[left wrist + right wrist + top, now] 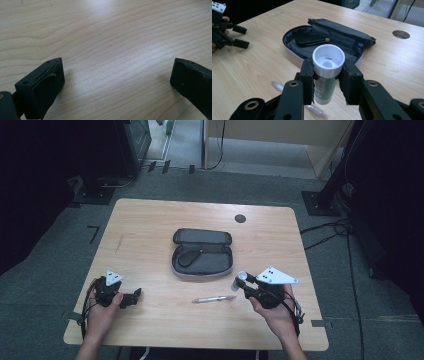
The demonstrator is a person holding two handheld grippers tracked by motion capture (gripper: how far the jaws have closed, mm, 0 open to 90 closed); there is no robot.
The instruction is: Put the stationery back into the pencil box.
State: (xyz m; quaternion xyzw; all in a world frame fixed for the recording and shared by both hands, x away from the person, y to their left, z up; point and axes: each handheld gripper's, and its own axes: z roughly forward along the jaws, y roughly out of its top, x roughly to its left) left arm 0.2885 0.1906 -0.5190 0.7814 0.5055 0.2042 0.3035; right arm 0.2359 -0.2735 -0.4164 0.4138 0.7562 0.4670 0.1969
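The table (150, 220) is pale wood with rounded corners and stands on grey carpet. A round cable hole (240, 218) sits toward two o'clock of its centre. An open dark case (202, 252) lies flat at the middle, lid folded back toward twelve. A pen (214, 298) lies on the wood at six o'clock of the case, just apart from it.

An open grey pencil case (202, 252) lies mid-table (150, 220), a pen (214, 298) just before it.
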